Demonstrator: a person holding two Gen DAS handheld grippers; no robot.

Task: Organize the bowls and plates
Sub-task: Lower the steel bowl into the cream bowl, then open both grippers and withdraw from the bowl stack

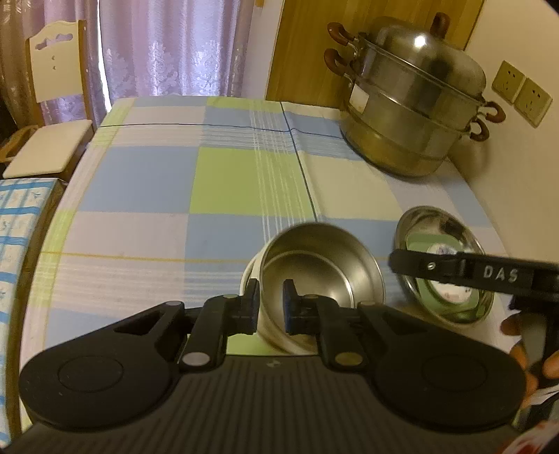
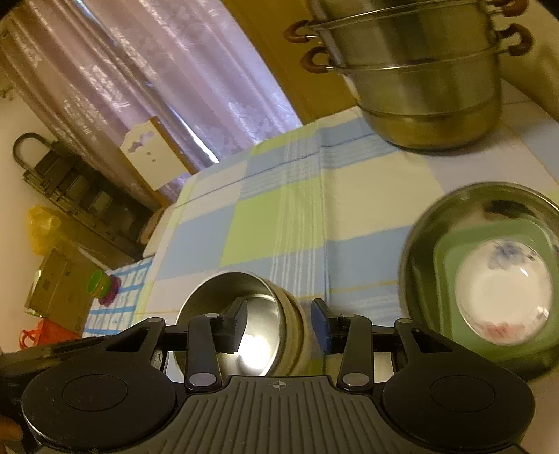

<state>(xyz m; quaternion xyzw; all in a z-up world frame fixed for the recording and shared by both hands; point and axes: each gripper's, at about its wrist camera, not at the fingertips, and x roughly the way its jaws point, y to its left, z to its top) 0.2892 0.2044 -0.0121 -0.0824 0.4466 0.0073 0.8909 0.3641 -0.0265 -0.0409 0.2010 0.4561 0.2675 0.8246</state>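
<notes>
- Left tongs (image 1: 270, 304) straddle the near rim of the steel bowl (image 1: 321, 276), pads barely parted, bowl tilted above the checked counter (image 1: 139, 174).
- Right tongs (image 2: 279, 324) stand apart around that bowl's right wall.
- Far right: steel dish (image 2: 419, 244) holding green tray (image 2: 450, 251) and white saucer (image 2: 503, 290).

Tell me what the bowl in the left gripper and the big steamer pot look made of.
Bowl: apparently brushed stainless steel inside, dull grey sheen, with a cream outer shell, perhaps plastic. Steamer pot: polished stainless steel with bright glare on the lid; its brown handles are probably plastic.
</notes>
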